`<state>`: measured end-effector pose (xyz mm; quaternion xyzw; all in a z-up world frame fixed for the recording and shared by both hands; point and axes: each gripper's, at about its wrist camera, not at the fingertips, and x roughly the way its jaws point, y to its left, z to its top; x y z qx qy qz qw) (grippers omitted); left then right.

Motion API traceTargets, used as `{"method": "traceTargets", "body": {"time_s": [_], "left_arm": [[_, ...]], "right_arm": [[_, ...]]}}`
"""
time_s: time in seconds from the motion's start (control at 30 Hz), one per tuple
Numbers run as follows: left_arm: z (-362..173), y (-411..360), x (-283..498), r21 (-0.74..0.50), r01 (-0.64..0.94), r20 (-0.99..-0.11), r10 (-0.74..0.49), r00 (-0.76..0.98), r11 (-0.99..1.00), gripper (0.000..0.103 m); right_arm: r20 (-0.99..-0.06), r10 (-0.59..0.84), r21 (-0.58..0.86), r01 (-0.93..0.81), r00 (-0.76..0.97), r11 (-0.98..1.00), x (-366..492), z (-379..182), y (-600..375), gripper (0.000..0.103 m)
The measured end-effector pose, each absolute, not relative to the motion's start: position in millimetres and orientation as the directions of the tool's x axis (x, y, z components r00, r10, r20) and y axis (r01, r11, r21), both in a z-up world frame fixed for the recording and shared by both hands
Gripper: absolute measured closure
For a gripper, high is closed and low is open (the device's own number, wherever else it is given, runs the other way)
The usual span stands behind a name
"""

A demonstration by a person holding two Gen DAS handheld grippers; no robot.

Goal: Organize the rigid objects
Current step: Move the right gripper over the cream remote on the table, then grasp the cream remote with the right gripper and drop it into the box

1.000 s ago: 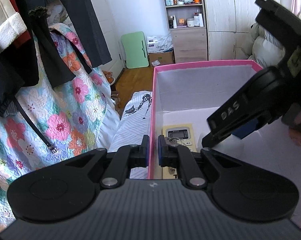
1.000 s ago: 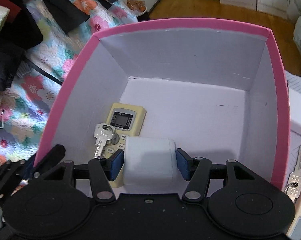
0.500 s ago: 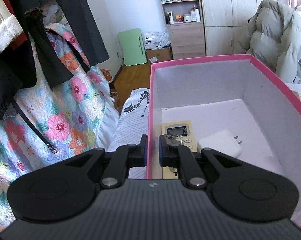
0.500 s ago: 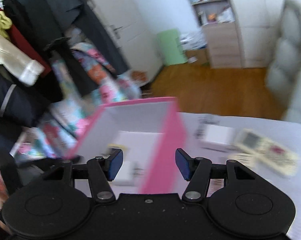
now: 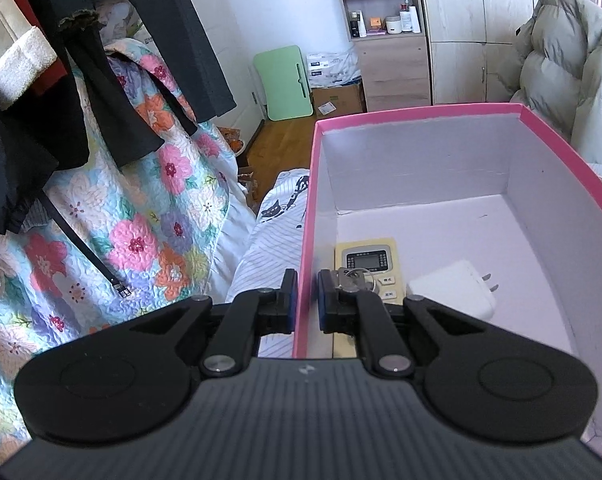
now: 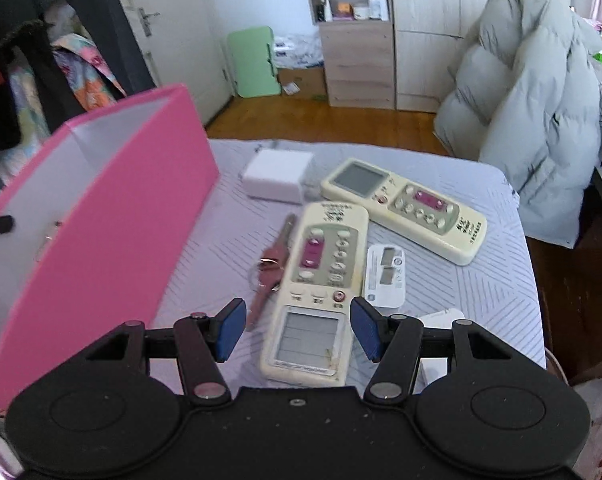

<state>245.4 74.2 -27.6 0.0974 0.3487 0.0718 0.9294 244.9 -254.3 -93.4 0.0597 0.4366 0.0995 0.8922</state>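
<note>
pink box [image 5: 307, 216]: open-topped, white inside, standing on the pale striped bedcover [image 6: 481, 280]; in the right wrist view it sits at the left, its long pink wall facing the loose items.
box contents: a cream remote [image 5: 367, 258] lies flat near the left wall, a bunch of keys [image 5: 353, 276] rests on its near end, and a white charger [image 5: 451, 290] with its prongs pointing right lies just beside the remote.
left gripper [image 5: 306, 304]: nearly closed, pinching the box's left wall; one blue pad is outside the wall, the other inside, both touching it.
right gripper [image 6: 297, 330]: spread wide and holding nothing; it hangs over the bedcover to the right of the box.
between the right fingers: the screen end of a long cream remote [image 6: 317, 292] lies below the gap, apart from both pads.
second long remote [image 6: 403, 208]: lies aslant behind the first, its near edge just beside the first remote's far end.
small white device [image 6: 385, 274]: flat, touching the right side of the nearer remote.
reddish key [image 6: 271, 268]: on a ring, just left of the nearer remote; blurred.
white adapter [image 6: 277, 174]: on the bedcover between the box and the far remote.
grey puffer coat [image 6: 533, 92]: draped at the far right of the bed.
</note>
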Motion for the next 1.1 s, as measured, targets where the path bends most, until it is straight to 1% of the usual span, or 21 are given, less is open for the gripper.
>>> {"method": "traceTargets", "body": {"time_s": [0.23, 0.33, 0.47, 0.67, 0.73, 0.93, 0.97, 1.0, 1.1], "left_arm": [[-29, 78, 244, 0.201, -0.066, -0.639, 0.182, 0.748, 0.977, 0.094], [-30, 78, 244, 0.204, -0.065, -0.635, 0.183, 0.75, 0.977, 0.094], [-30, 78, 242, 0.193, -0.063, -0.636, 0.174, 0.752, 0.979, 0.094], [-31, 77, 242, 0.196, -0.06, -0.634, 0.173, 0.753, 0.979, 0.094], [-30, 77, 242, 0.2, -0.06, -0.634, 0.176, 0.753, 0.978, 0.094], [-29, 77, 242, 0.204, -0.058, -0.633, 0.177, 0.754, 0.977, 0.094], [-29, 77, 242, 0.203, -0.058, -0.633, 0.177, 0.754, 0.977, 0.094], [-29, 77, 242, 0.203, -0.058, -0.633, 0.177, 0.754, 0.977, 0.094], [-29, 77, 242, 0.203, -0.056, -0.633, 0.175, 0.754, 0.978, 0.094]], "right_arm": [[-0.791, 0.169, 0.136, -0.1, 0.588, 0.986, 250, -111, -243, 0.039], [-0.779, 0.139, 0.097, -0.101, 0.612, 0.99, 246, -111, -238, 0.041], [-0.783, 0.156, 0.13, -0.086, 0.602, 0.988, 237, -108, -242, 0.042], [-0.825, 0.145, 0.115, -0.09, 0.546, 0.989, 215, -104, -240, 0.042], [-0.822, 0.154, 0.126, -0.089, 0.548, 0.988, 217, -104, -242, 0.041], [-0.797, 0.118, 0.073, -0.099, 0.593, 0.992, 239, -111, -236, 0.035], [-0.789, 0.121, 0.077, -0.098, 0.603, 0.992, 241, -111, -235, 0.037], [-0.781, 0.111, 0.067, -0.095, 0.615, 0.993, 242, -111, -234, 0.044], [-0.768, 0.113, 0.092, -0.065, 0.63, 0.994, 240, -111, -238, 0.045]]}}
